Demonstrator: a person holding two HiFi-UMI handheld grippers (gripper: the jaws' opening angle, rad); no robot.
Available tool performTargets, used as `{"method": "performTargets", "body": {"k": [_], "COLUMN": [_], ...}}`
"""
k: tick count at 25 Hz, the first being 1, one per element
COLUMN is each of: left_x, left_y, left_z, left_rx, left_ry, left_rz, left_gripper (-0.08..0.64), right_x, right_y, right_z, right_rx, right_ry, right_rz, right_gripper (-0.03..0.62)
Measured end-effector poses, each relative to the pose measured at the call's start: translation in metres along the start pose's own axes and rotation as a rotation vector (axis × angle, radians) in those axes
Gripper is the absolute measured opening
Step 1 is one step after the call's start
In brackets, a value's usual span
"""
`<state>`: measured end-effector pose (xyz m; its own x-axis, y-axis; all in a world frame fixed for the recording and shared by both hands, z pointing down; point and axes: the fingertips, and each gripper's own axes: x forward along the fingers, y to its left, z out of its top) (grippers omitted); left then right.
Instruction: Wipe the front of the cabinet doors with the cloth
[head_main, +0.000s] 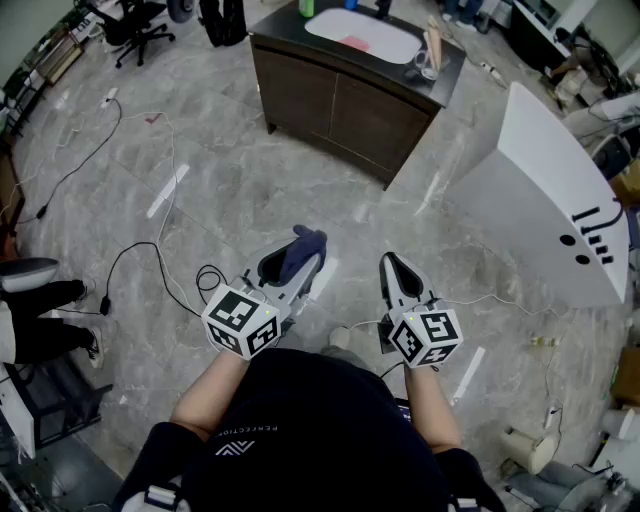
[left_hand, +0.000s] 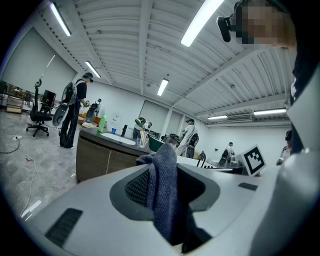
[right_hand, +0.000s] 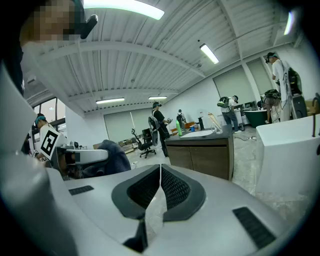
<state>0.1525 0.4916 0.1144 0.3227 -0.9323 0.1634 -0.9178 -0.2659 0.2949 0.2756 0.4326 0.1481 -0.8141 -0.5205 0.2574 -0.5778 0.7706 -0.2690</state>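
A dark brown cabinet (head_main: 340, 105) with two doors and a white sink top stands on the far side of the floor; it also shows in the left gripper view as the cabinet (left_hand: 102, 159) and in the right gripper view as the cabinet (right_hand: 205, 156). My left gripper (head_main: 300, 262) is shut on a dark blue cloth (head_main: 303, 248), which sticks up between the jaws as the cloth (left_hand: 162, 192). My right gripper (head_main: 397, 268) is shut and holds nothing. Both grippers are held low in front of the person, well short of the cabinet.
A large white panel (head_main: 545, 195) leans at the right of the cabinet. Black cables (head_main: 150, 265) trail over the marble floor at the left. An office chair (head_main: 140, 25) stands at the far left. A bottle (head_main: 307, 8) and other items rest on the cabinet top. People stand in the background.
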Motion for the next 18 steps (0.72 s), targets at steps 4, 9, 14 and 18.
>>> {"method": "performTargets", "body": {"k": [4,9,14,18], "left_x": [0.000,-0.008,-0.014,-0.018], "left_y": [0.002,0.017,0.035,0.055], "left_z": [-0.001,0.000,0.000,0.001], "left_rx": [-0.007,-0.026,-0.044,-0.055], "left_ry": [-0.001,-0.006,-0.005,-0.004], "left_rz": [0.002,0.015,0.020,0.019], "left_gripper": [0.130,0.130,0.129,0.130], "right_x": [0.002,0.014,0.030,0.050], "right_y": [-0.002,0.006,0.015,0.020], "right_z": [-0.001,-0.002,0.001,0.001], "right_rx": [0.004,-0.001,0.031,0.043], "right_ry": [0.000,0.015,-0.002,0.012], "right_rz": [0.006,0.005,0.014,0.005], "right_gripper": [0.038,0.038,0.040,0.040]}}
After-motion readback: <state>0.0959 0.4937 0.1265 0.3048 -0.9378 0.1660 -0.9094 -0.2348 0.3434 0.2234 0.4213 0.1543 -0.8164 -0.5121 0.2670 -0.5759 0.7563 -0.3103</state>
